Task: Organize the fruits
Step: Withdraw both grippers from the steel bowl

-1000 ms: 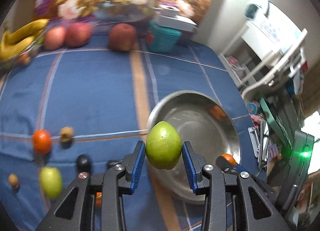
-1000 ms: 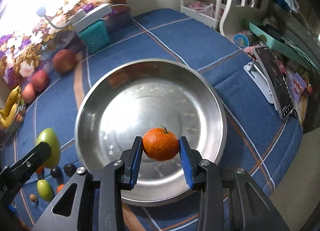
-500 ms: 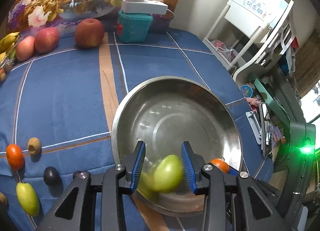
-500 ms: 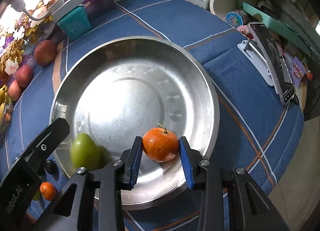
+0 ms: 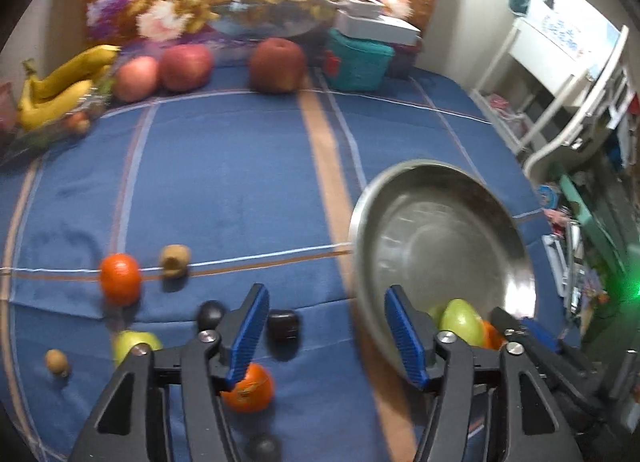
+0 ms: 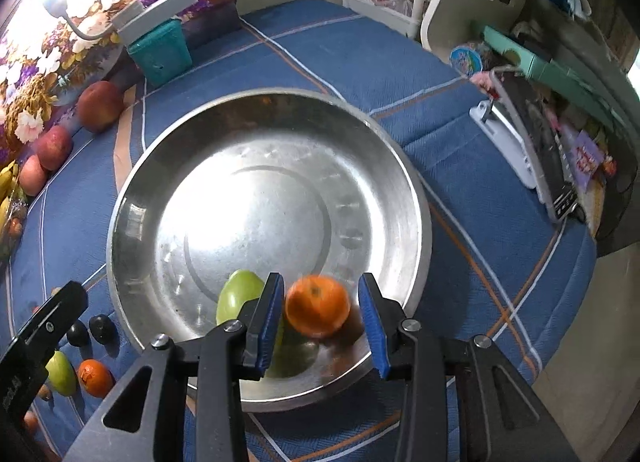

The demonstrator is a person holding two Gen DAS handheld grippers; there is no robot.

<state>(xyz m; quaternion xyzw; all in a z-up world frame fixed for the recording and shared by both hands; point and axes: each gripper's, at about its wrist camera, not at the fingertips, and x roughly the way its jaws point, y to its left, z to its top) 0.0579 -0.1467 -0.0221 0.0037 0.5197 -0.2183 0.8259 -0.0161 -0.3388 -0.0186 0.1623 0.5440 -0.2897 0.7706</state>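
Observation:
A steel bowl (image 6: 200, 166) stands on the blue cloth; it also shows in the left wrist view (image 5: 400, 190). A green fruit (image 6: 236, 294) lies in it near the front rim, also seen in the left wrist view (image 5: 460, 320). An orange (image 6: 318, 306) sits blurred between the jaws of my right gripper (image 6: 320, 322), which is open over the bowl's near side. My left gripper (image 5: 326, 336) is open and empty above the cloth, left of the bowl. Loose fruit lies around it: an orange (image 5: 120, 278), another orange (image 5: 250, 386), a green fruit (image 5: 134, 344), dark fruits (image 5: 282, 324).
Three apples (image 5: 184, 66) and bananas (image 5: 60, 86) line the back by a flower picture. A teal box (image 5: 358, 62) stands behind the bowl. A white rack (image 5: 568, 74) and clutter stand past the right table edge. Brown fruits (image 5: 174, 260) lie at left.
My left gripper dropped the green fruit into the bowl, opened wide and swung left over the loose fruit. My right gripper opened and the orange is loose, falling into the bowl.

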